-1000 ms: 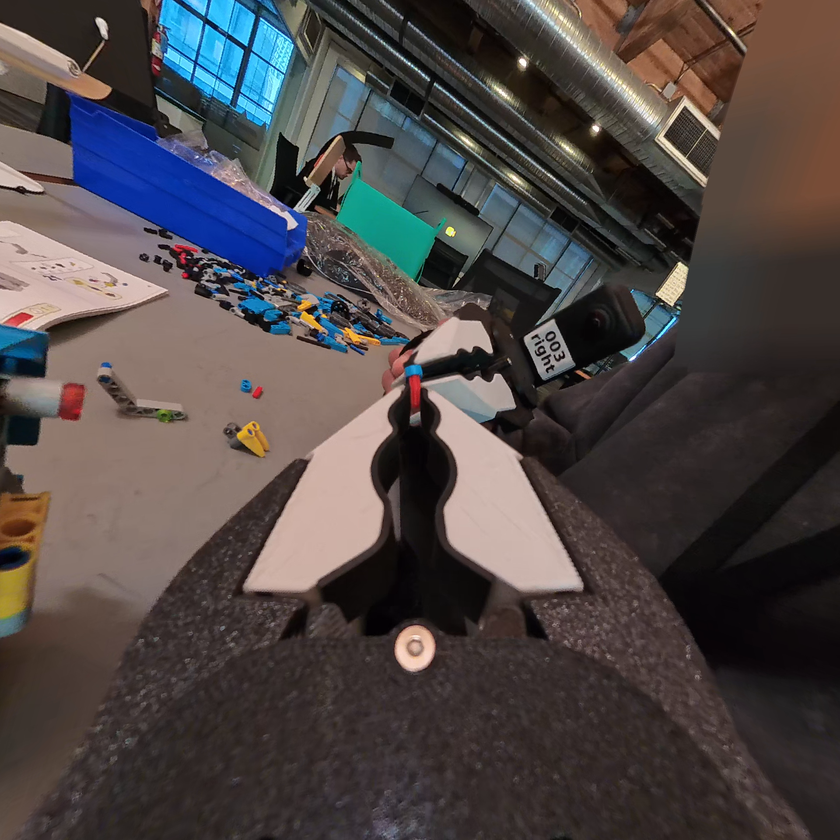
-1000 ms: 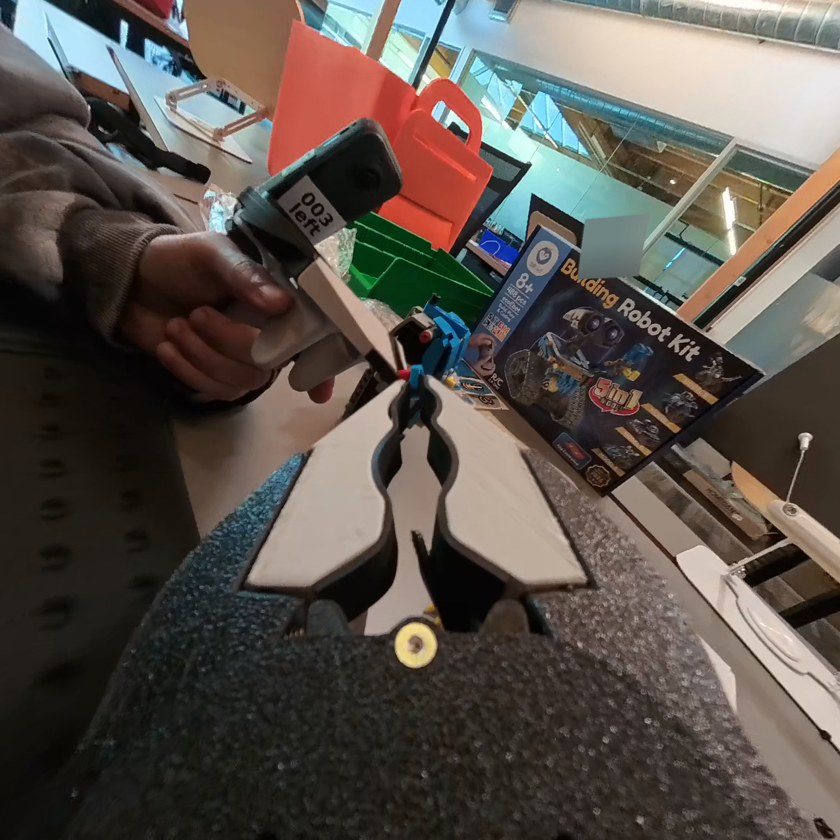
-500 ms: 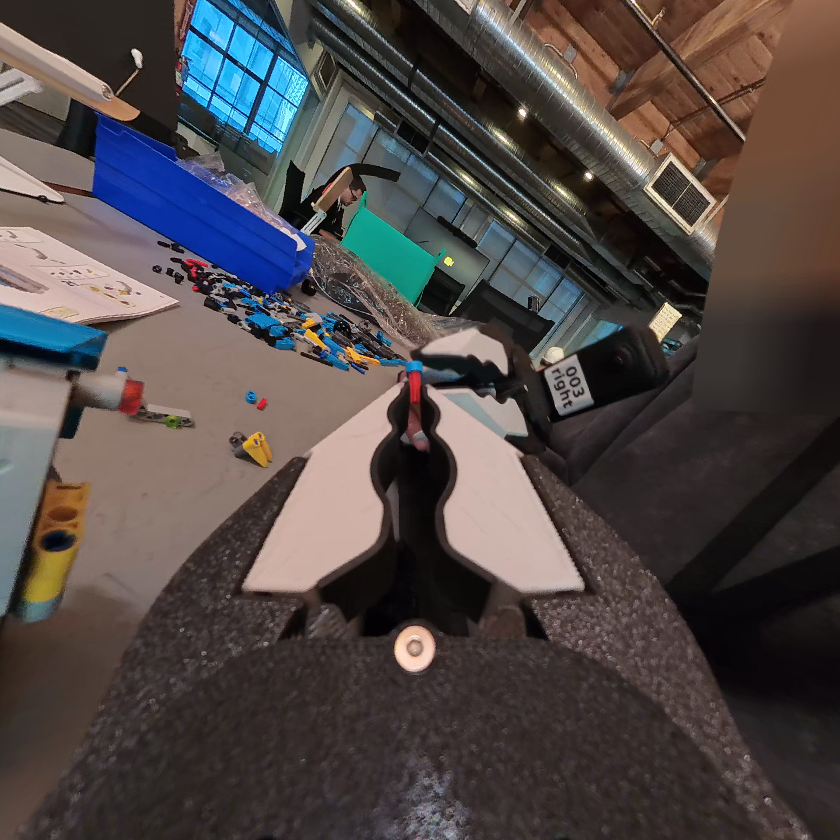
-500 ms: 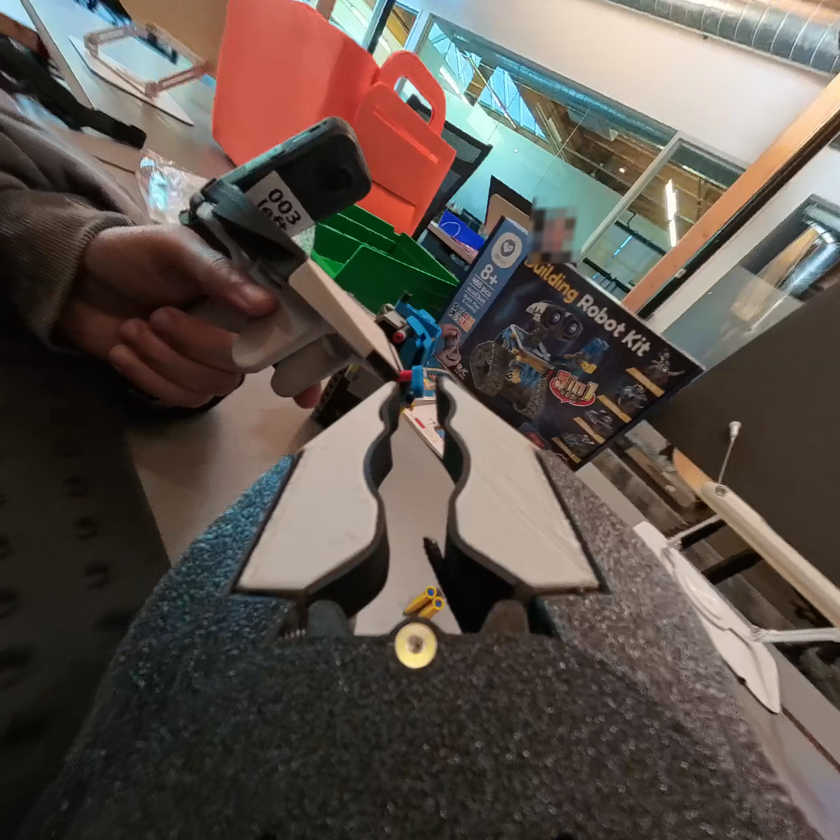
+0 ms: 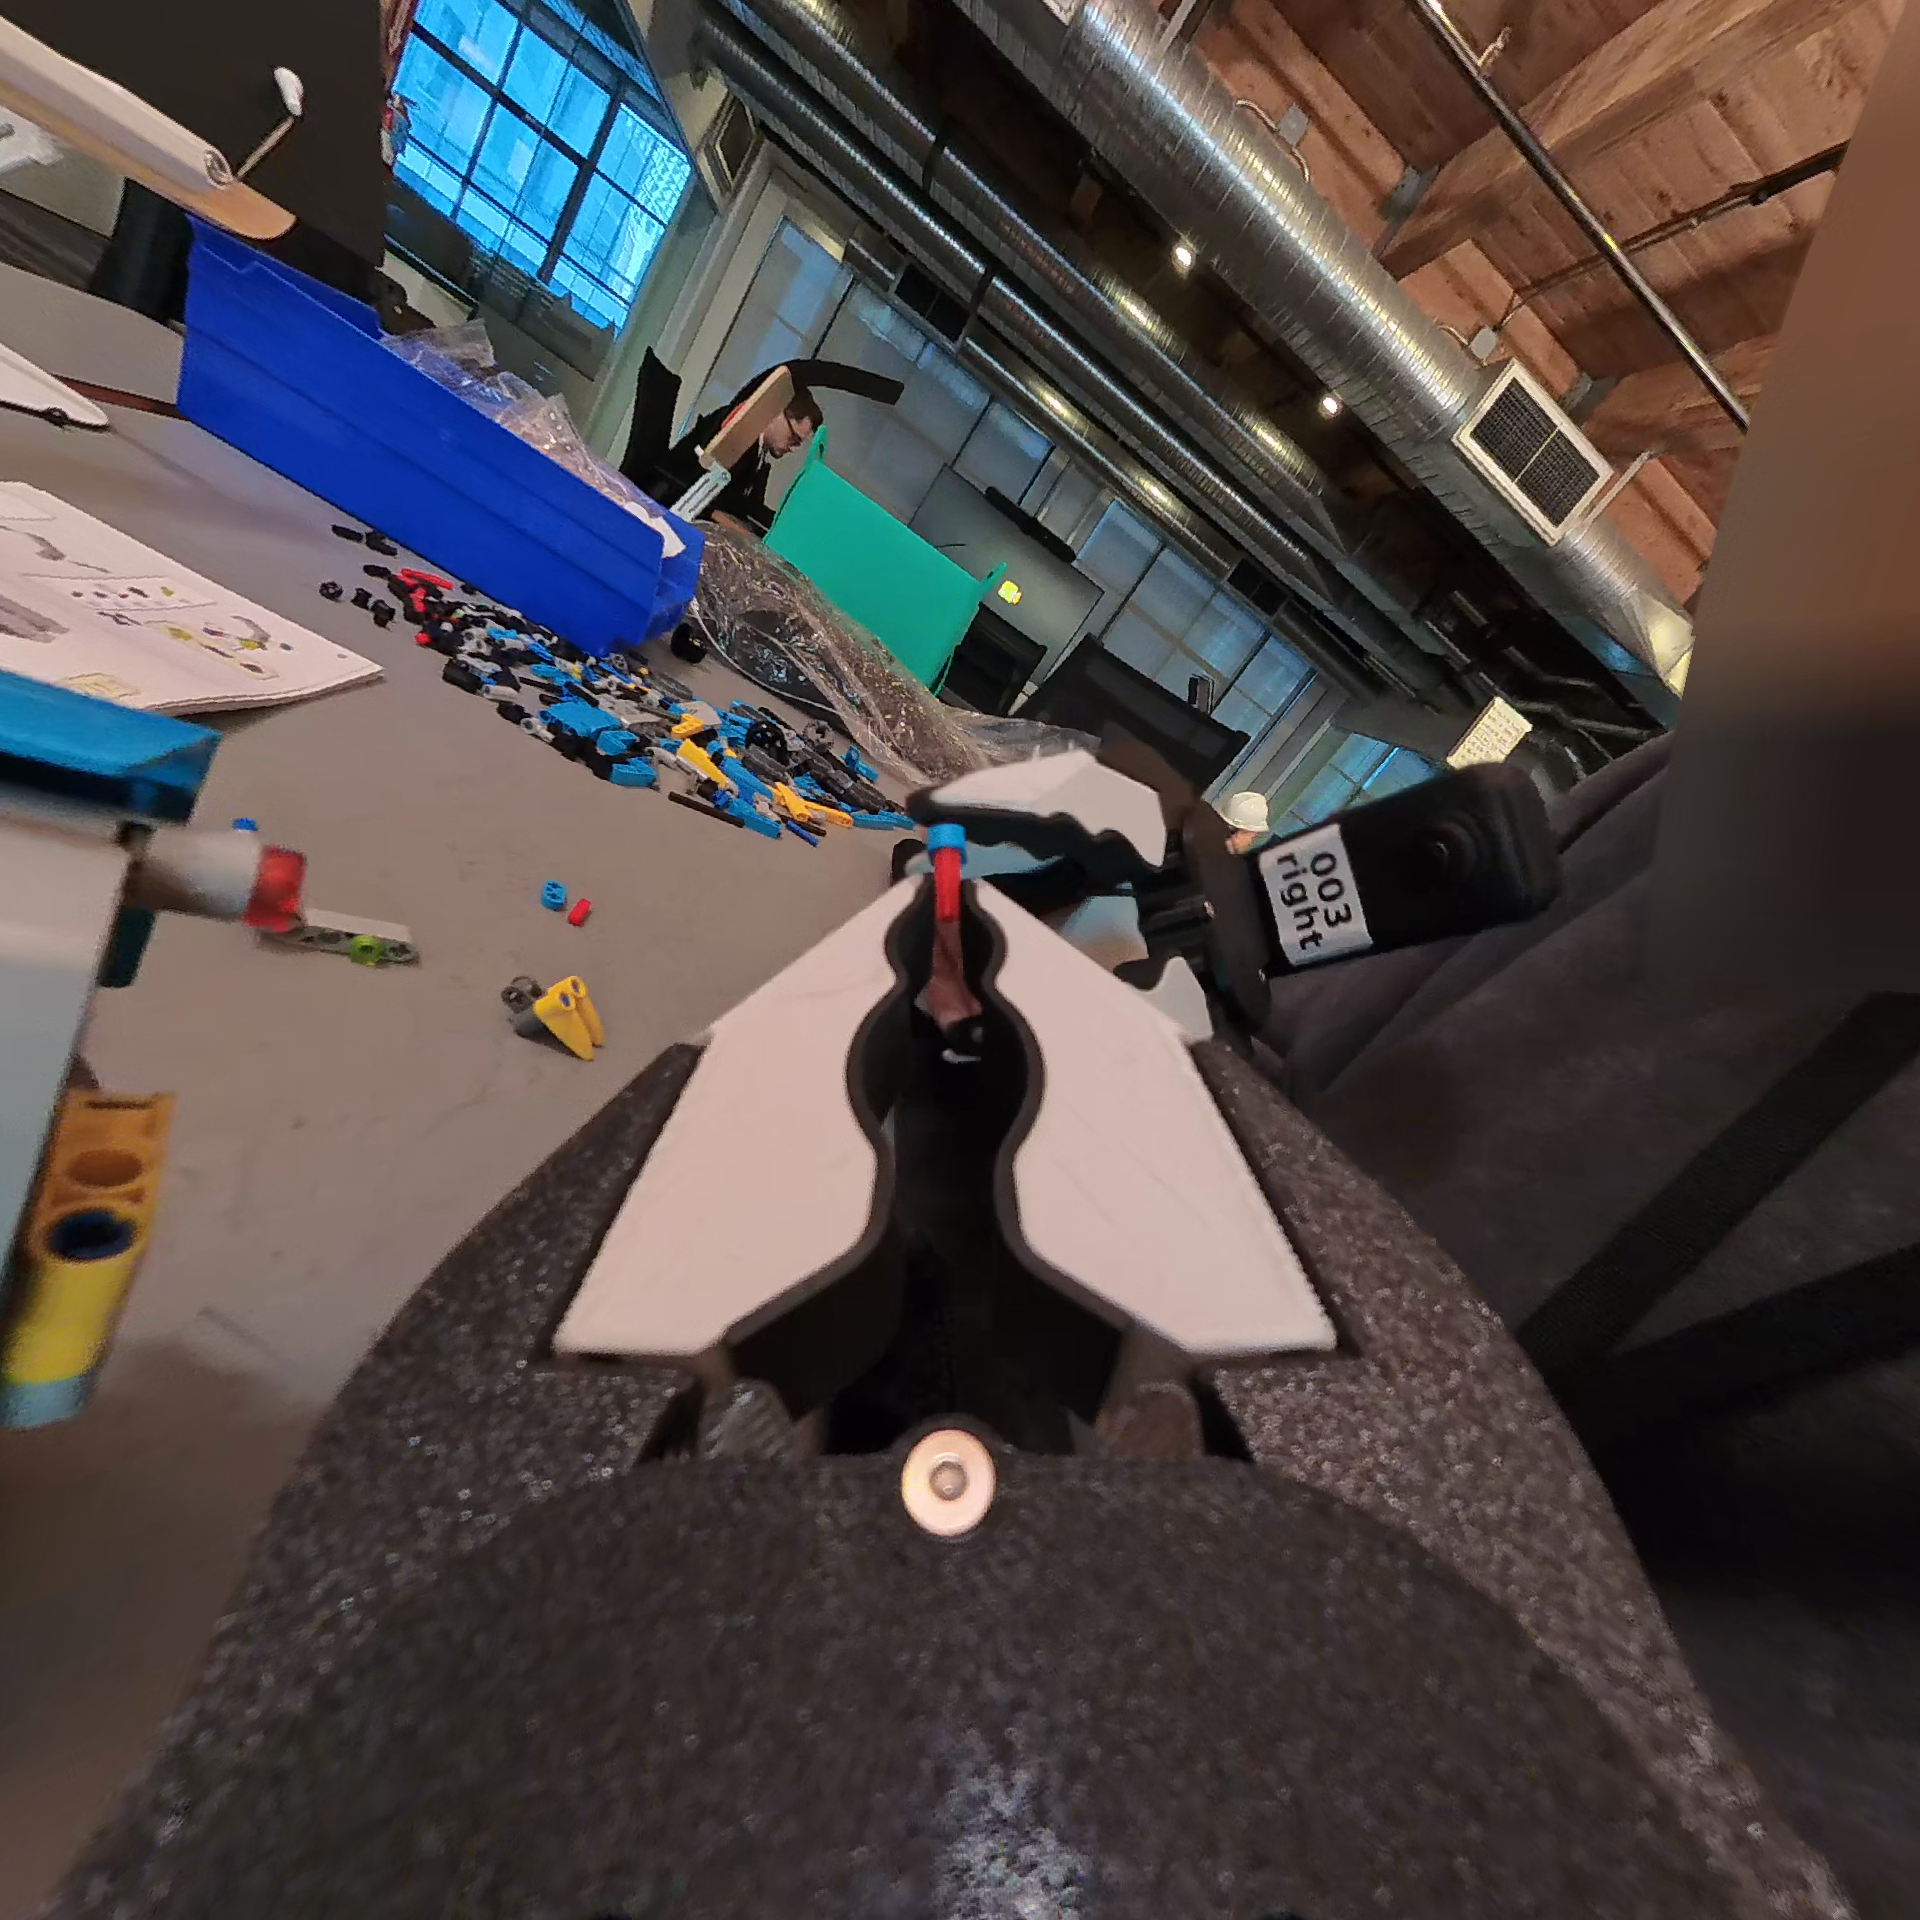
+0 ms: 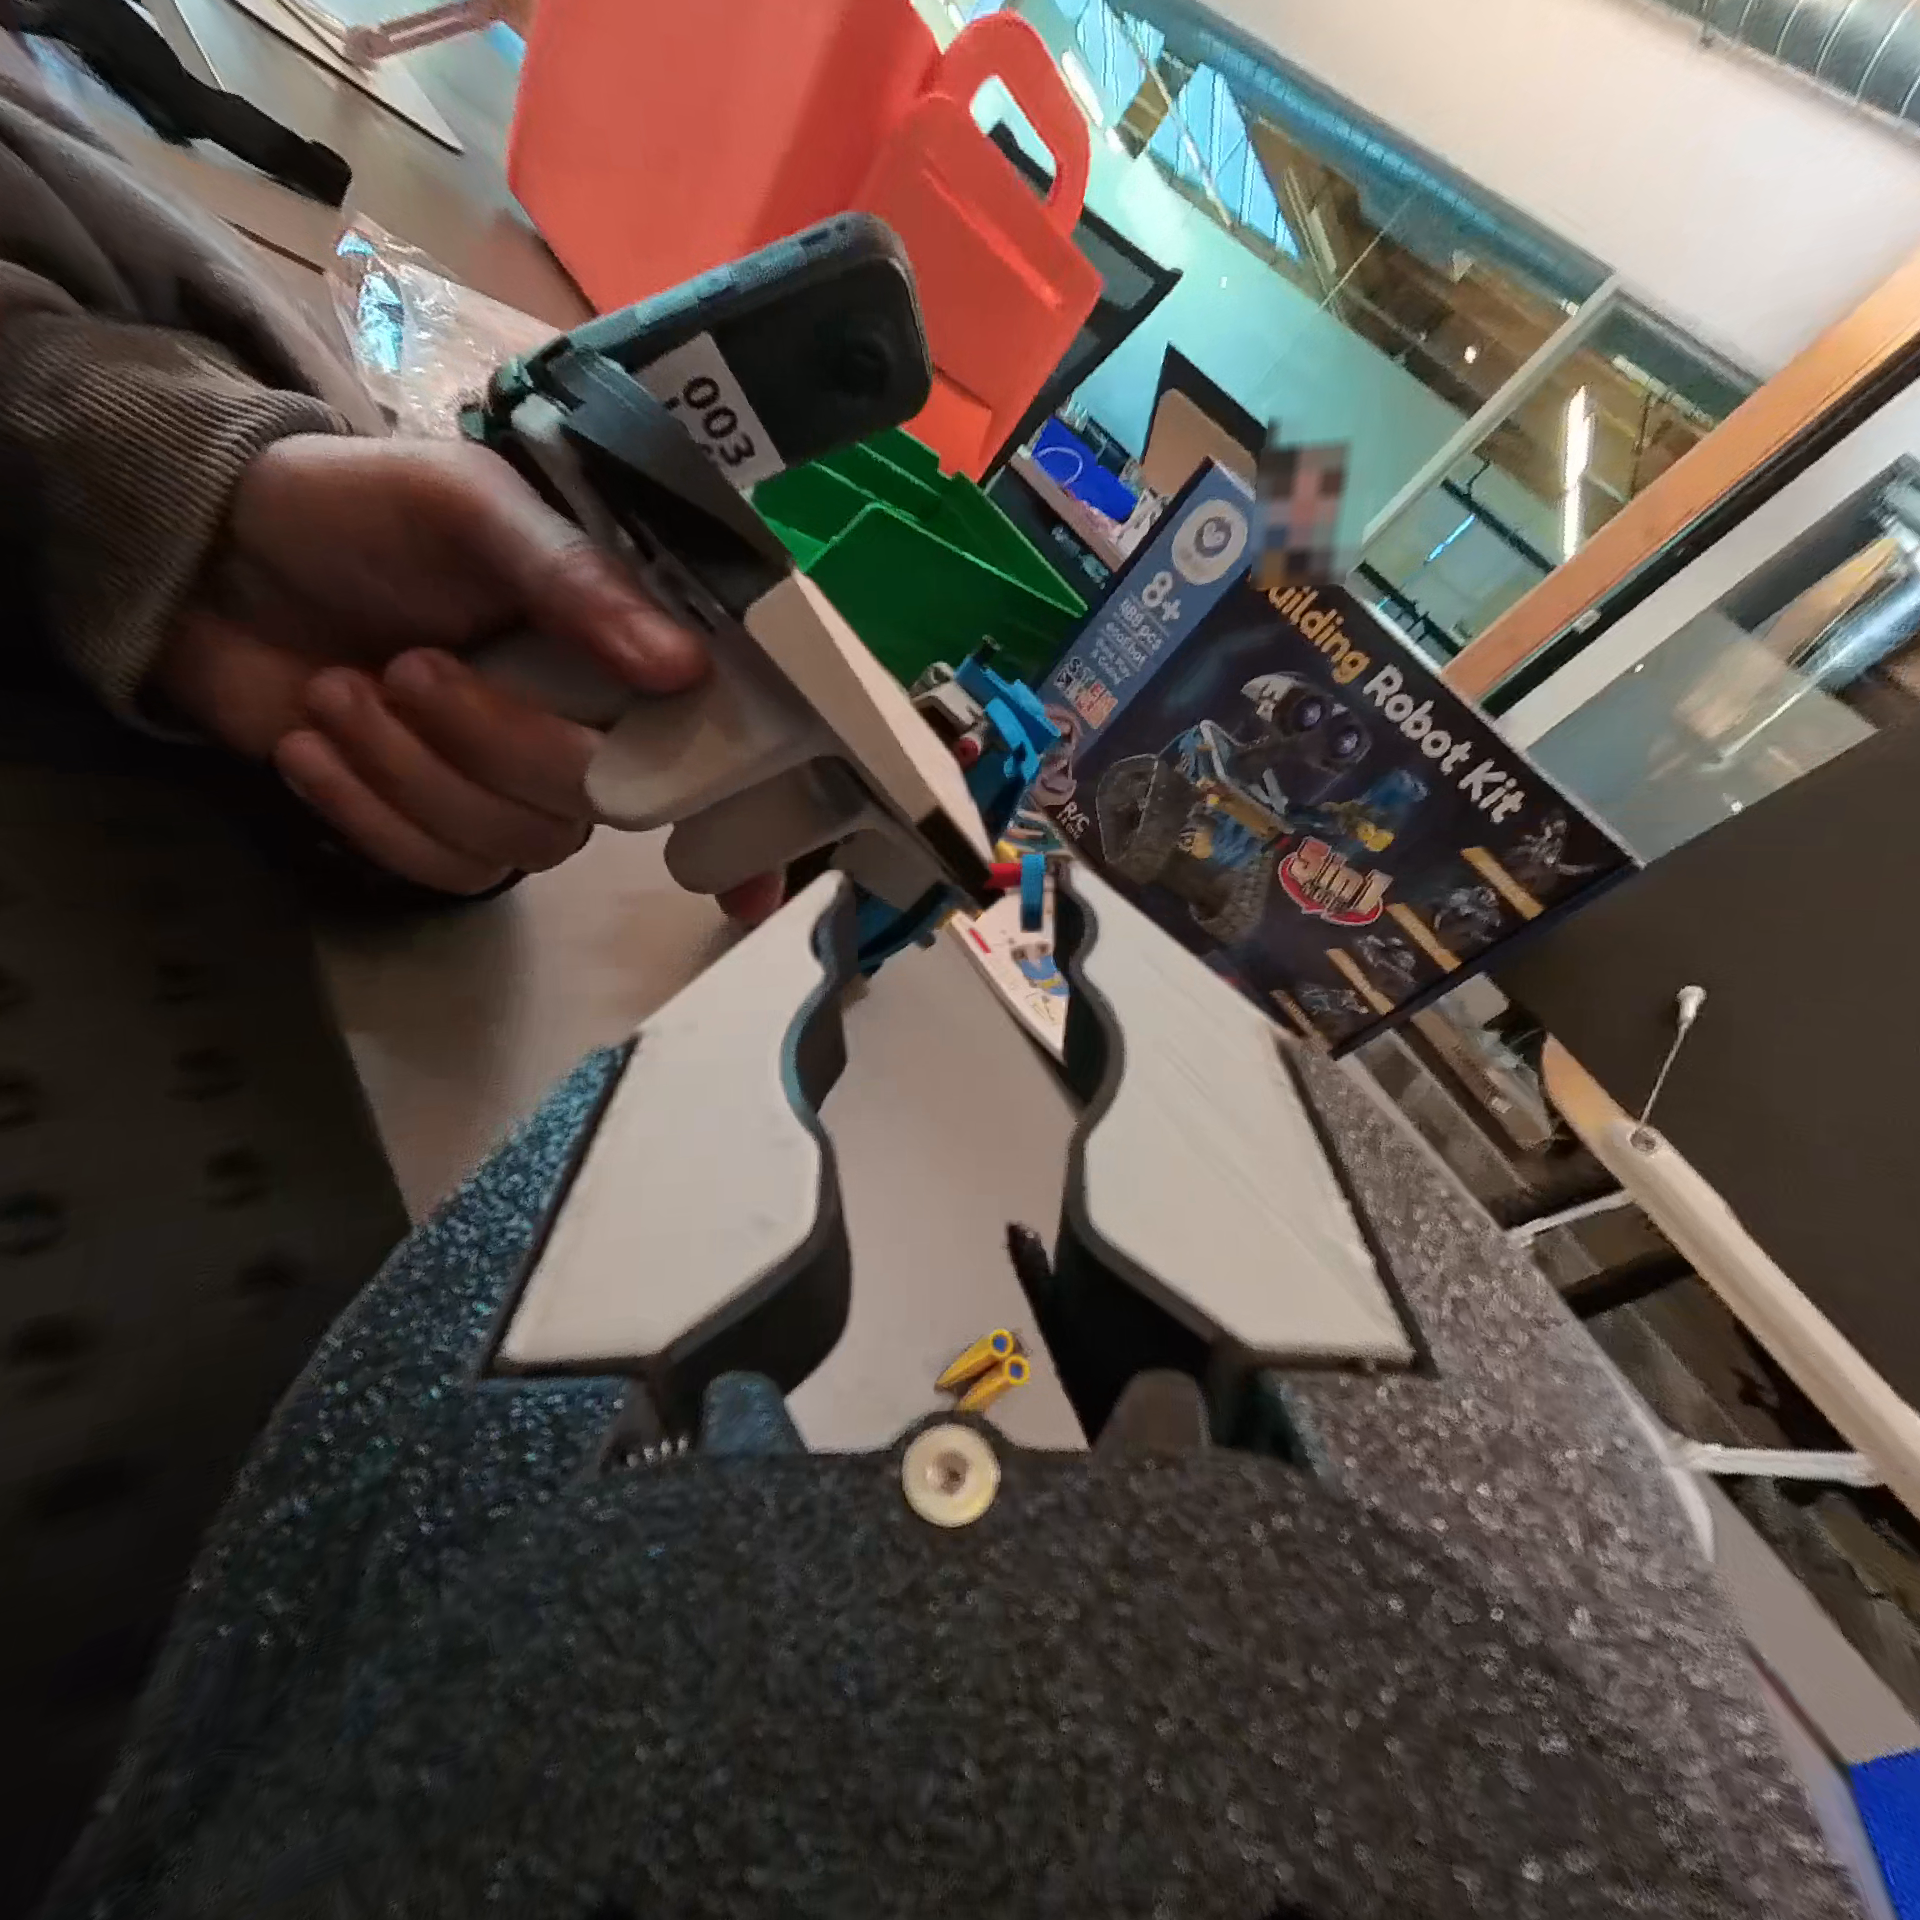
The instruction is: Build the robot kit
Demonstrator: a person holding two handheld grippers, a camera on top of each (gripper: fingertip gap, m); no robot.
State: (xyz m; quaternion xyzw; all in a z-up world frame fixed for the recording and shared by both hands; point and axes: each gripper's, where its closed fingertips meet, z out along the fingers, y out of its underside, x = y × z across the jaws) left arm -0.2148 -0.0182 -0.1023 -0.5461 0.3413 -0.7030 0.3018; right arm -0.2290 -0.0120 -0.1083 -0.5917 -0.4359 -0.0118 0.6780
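Left claw [image 5: 948, 902] pinches red pin [image 5: 947, 885]; right claw [image 6: 951, 914] seemingly parted.

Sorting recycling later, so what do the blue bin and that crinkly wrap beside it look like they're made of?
Blue bin: seemingly rigid moulded plastic, opaque, smooth with a slight sheen along its stepped walls.
Crinkly wrap: probably thin clear plastic film, glossy; it is see-through, creased and catches bright glints.
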